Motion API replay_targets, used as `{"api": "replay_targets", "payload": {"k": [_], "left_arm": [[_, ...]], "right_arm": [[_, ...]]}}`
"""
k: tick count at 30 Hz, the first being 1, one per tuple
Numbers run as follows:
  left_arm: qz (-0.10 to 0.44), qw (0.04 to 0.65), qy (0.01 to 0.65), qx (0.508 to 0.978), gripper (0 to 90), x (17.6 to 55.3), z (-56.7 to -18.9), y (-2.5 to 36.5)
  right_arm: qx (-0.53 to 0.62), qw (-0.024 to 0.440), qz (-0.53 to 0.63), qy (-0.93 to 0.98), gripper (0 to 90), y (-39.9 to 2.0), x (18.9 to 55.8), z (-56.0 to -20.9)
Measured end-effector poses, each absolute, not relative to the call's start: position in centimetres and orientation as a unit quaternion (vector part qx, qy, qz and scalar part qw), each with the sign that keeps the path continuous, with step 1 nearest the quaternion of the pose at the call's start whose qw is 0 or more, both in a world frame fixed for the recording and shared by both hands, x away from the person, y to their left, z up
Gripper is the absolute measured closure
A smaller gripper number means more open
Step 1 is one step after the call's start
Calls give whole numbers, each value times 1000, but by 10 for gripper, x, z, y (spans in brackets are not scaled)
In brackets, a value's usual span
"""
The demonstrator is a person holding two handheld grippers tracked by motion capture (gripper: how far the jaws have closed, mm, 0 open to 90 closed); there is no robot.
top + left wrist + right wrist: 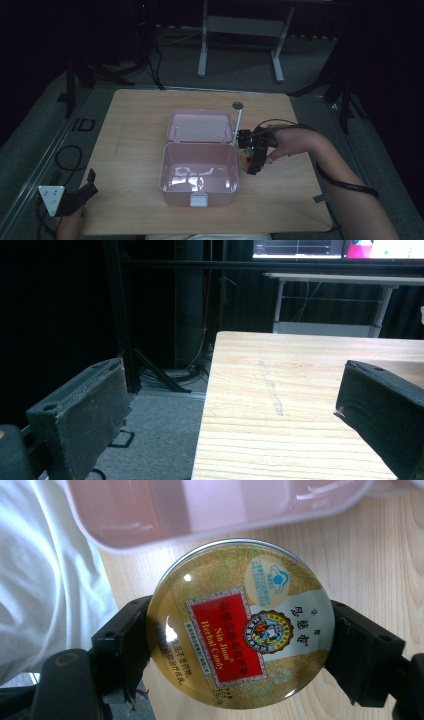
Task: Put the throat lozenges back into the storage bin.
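wooden table [135, 150], pink lunch box [199, 172] open at centre and i see nothing in it. my right gripper [240, 655] has its jaws clamped on the round herbal candy tin [240, 625] just right of the box, not in yet. left gripper [225, 415] wide open, holding nothing, parked at the table's near-left corner

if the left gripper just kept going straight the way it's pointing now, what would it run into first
Probably nothing soon. The left gripper, jaws wide apart, points along the left edge of the table, over bare wood. Past the far edge stands a dark frame post and a white-legged desk, though depth is hard to judge.
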State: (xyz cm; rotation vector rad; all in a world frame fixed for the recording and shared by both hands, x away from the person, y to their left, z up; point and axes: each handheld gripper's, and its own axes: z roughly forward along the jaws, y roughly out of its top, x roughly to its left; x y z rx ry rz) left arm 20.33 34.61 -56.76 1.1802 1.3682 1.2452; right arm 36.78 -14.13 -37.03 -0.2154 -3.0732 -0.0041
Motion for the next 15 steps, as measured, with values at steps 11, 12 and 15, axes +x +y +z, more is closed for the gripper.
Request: {"api": "replay_targets", "payload": {"k": [11, 12, 15], "left_arm": [[505, 456, 555, 479, 11, 203, -568, 346], [504, 456, 555, 479, 11, 203, -568, 346], [504, 457, 555, 479, 10, 203, -568, 346]], "right_arm": [[-53, 34, 0, -998, 200, -110, 363, -371], [-50, 35, -1, -998, 200, -107, 362, -371], [-44, 38, 4, -998, 200, -98, 360, -373]]}}
